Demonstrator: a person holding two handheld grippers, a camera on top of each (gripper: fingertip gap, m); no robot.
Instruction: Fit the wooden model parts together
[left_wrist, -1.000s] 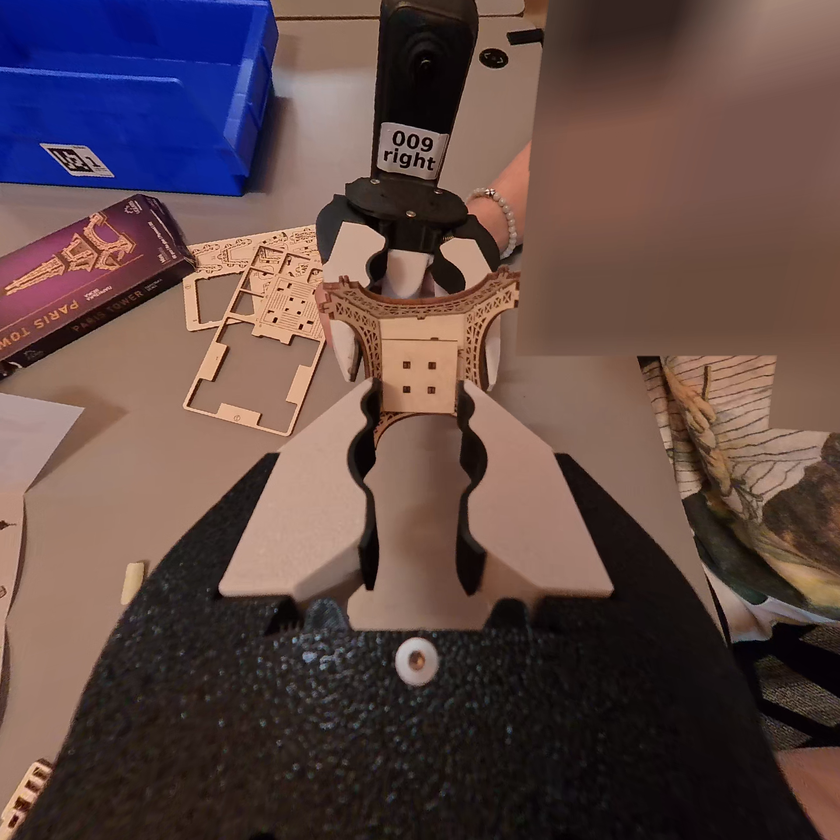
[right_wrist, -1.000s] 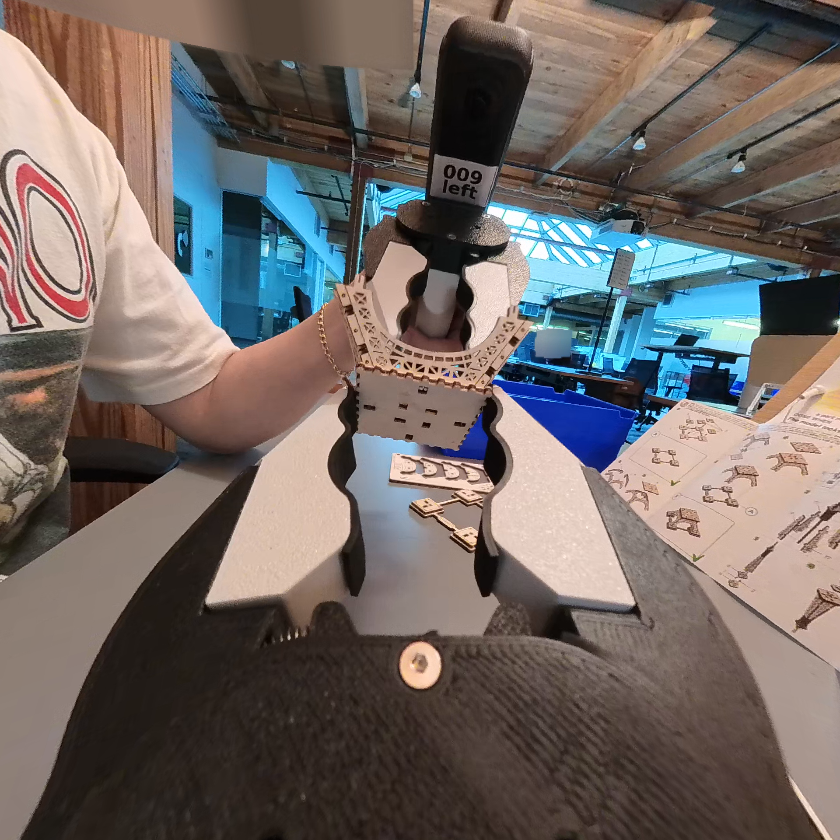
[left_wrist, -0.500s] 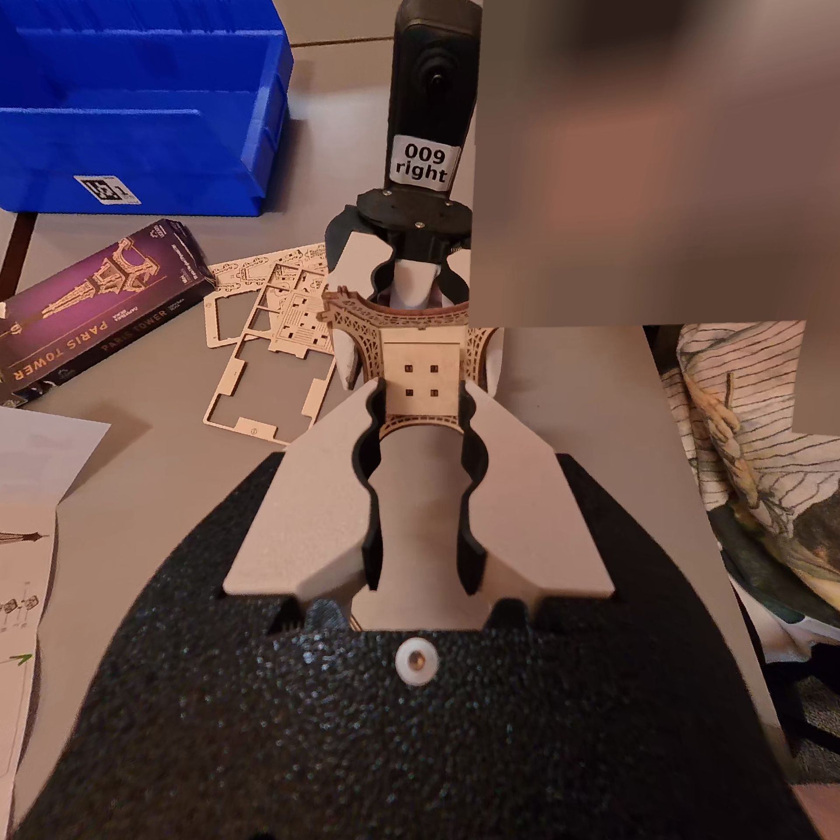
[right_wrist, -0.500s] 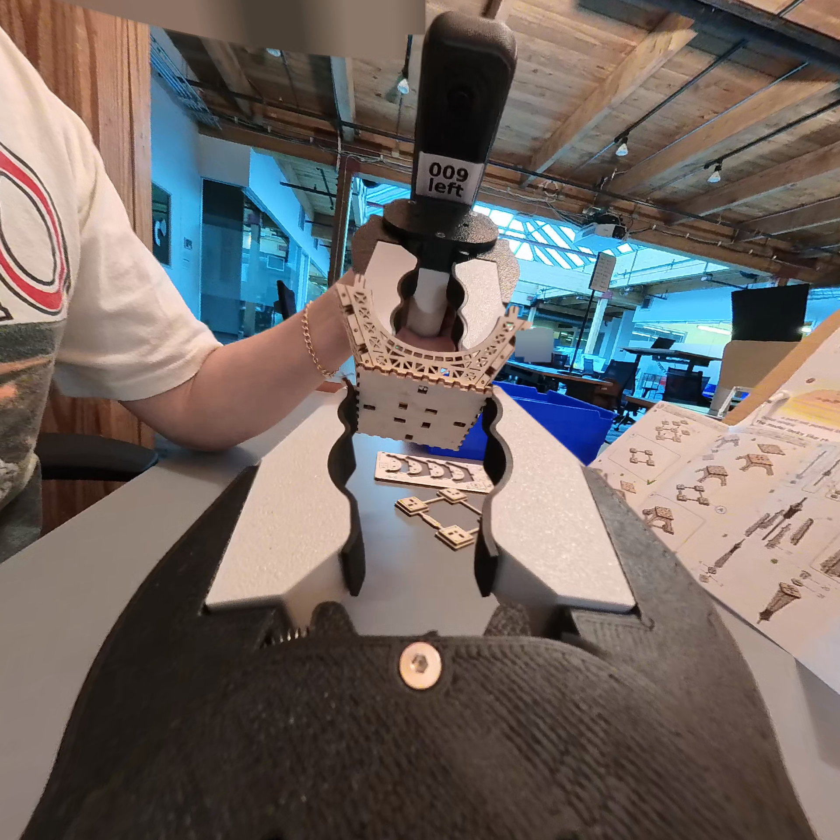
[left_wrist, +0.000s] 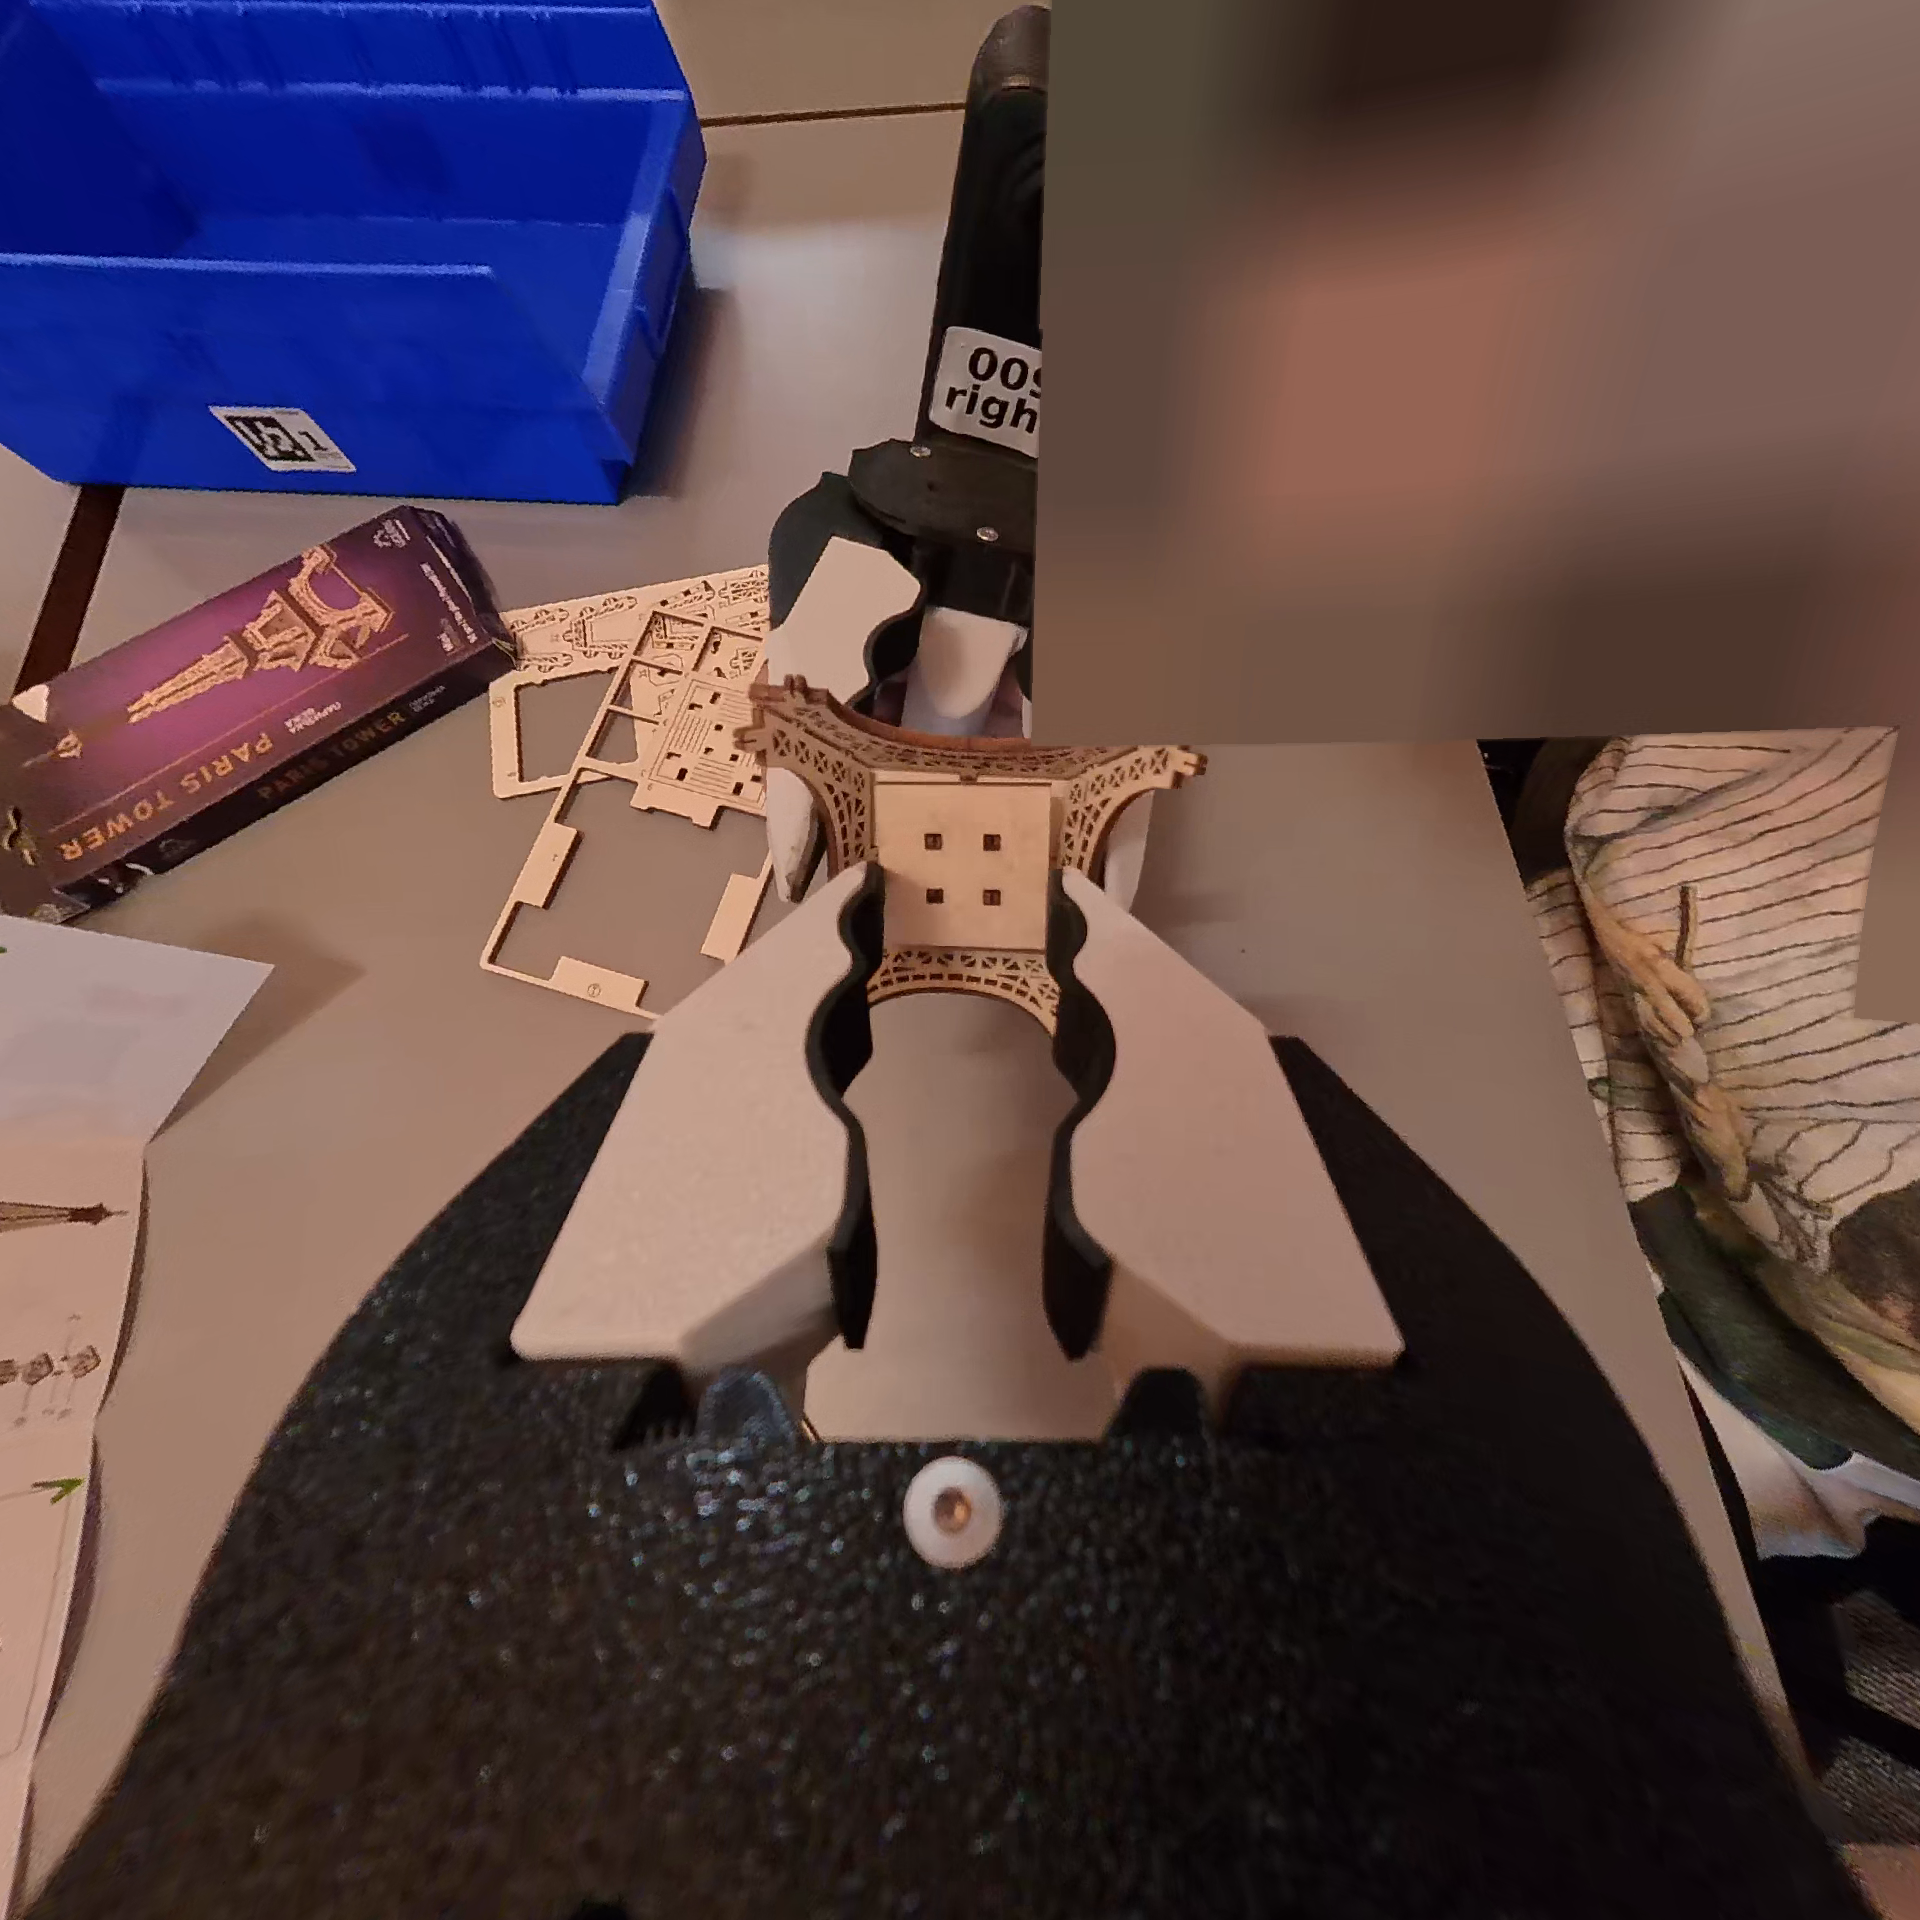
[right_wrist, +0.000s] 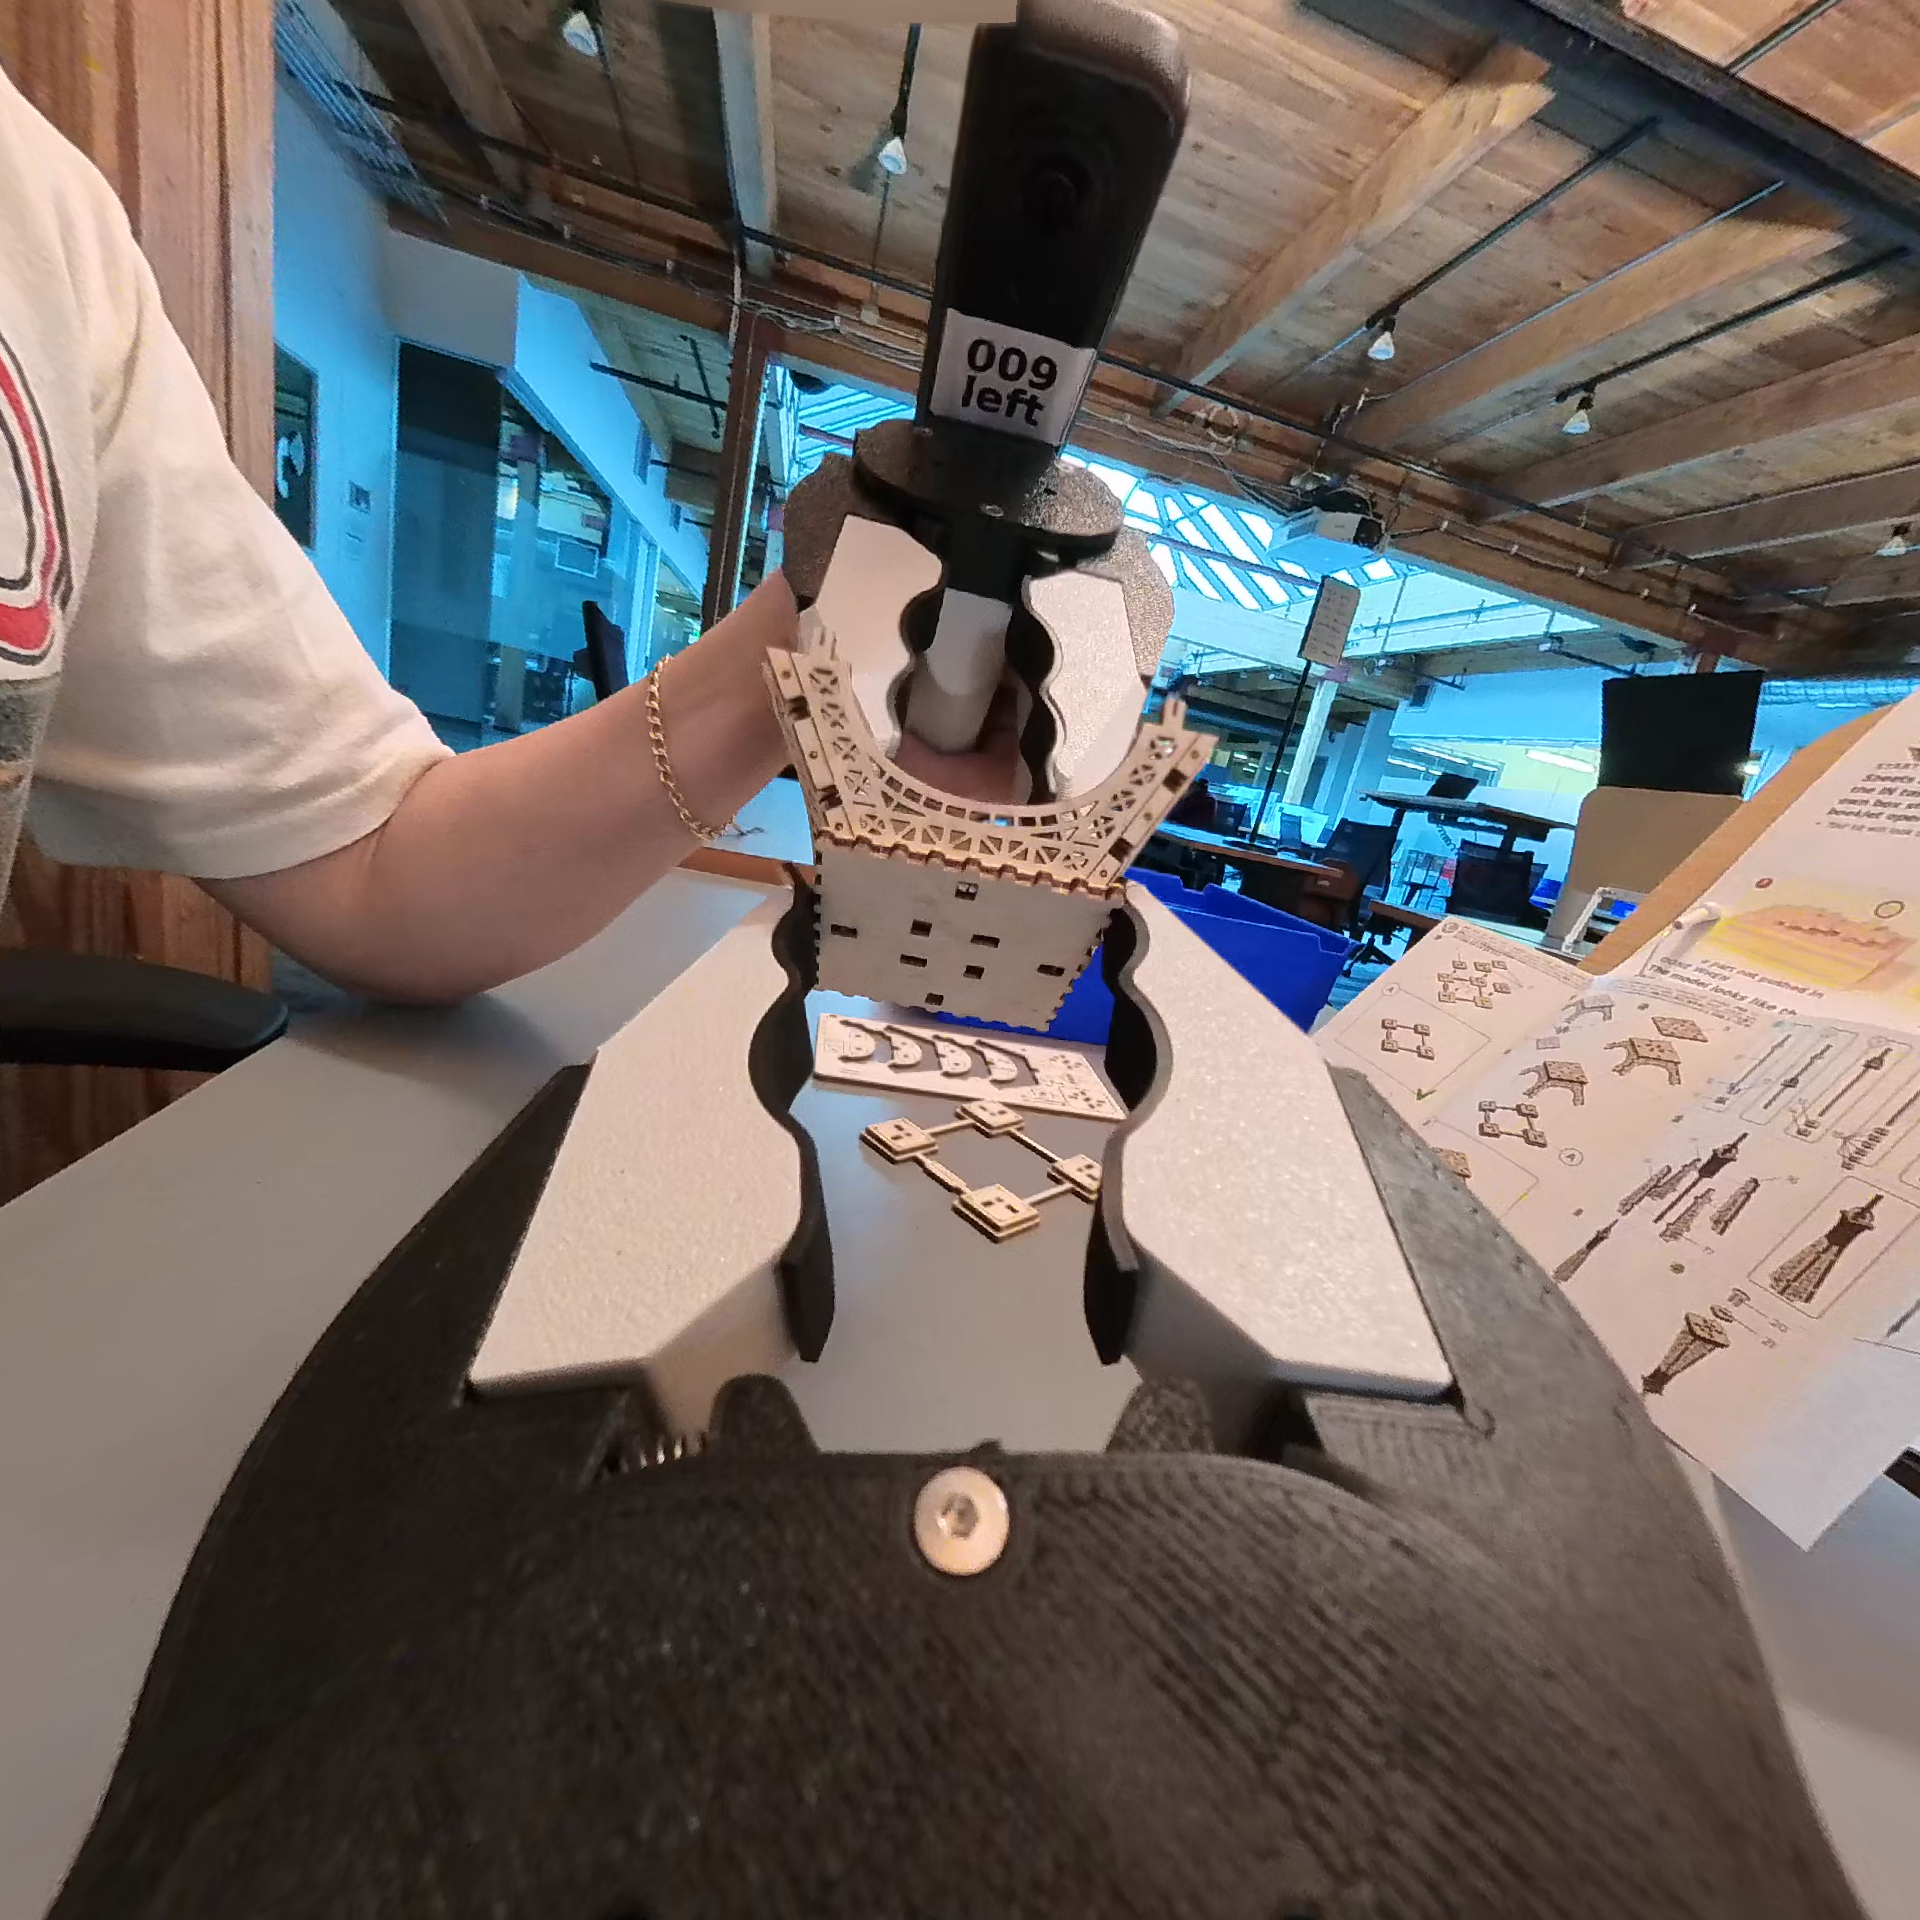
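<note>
Left wrist view shows the left gripper, jaws clamped on the pale laser-cut wooden tower-base assembly, held above the grey worktop against the right gripper, likewise clamped. The base looks joined; punched wooden sheets remain beyond. A blur hides the right gripper's side.

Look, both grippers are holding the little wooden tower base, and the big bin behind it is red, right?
Not quite: the bin is blue, as the left wrist view shows. The rest holds: the left gripper and right gripper both have their jaws closed on the wooden tower base.
</note>
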